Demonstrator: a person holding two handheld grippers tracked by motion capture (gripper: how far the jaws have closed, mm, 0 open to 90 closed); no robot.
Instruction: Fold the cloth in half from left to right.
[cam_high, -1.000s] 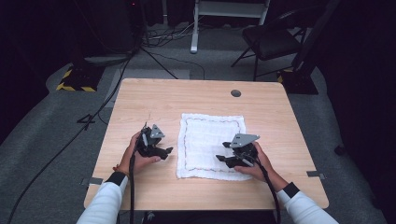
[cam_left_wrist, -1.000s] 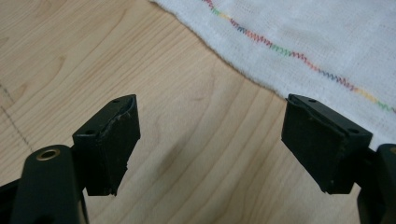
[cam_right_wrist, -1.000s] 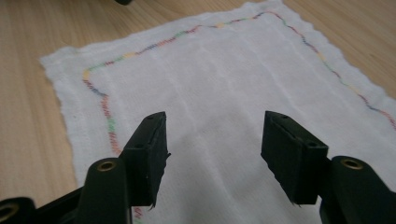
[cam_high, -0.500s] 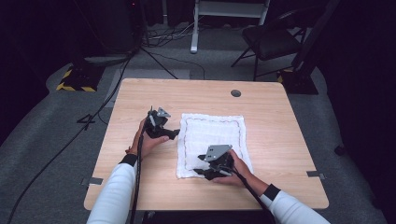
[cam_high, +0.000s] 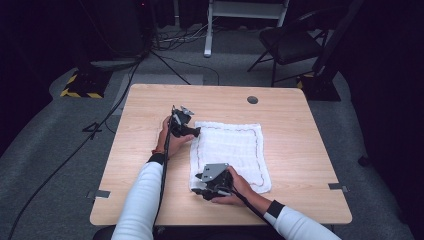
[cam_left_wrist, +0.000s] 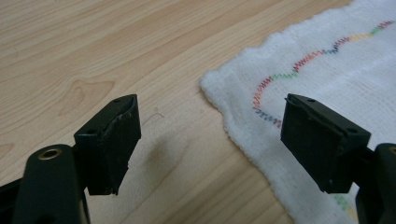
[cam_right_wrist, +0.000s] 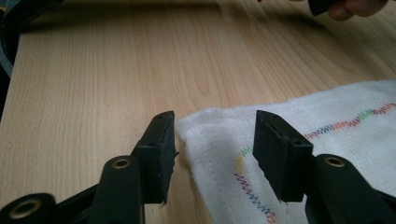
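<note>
White woven cloth (cam_high: 230, 150) with wavy rainbow stitching lies flat.

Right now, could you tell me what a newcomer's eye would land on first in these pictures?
Most striking is the white cloth with wavy multicoloured stitching, spread flat in the middle of the wooden table. The left gripper sits at its far left corner with jaws wide, and the right gripper at its near left corner, where its jaws have just been closing with the corner between them, not yet pinched.
</note>
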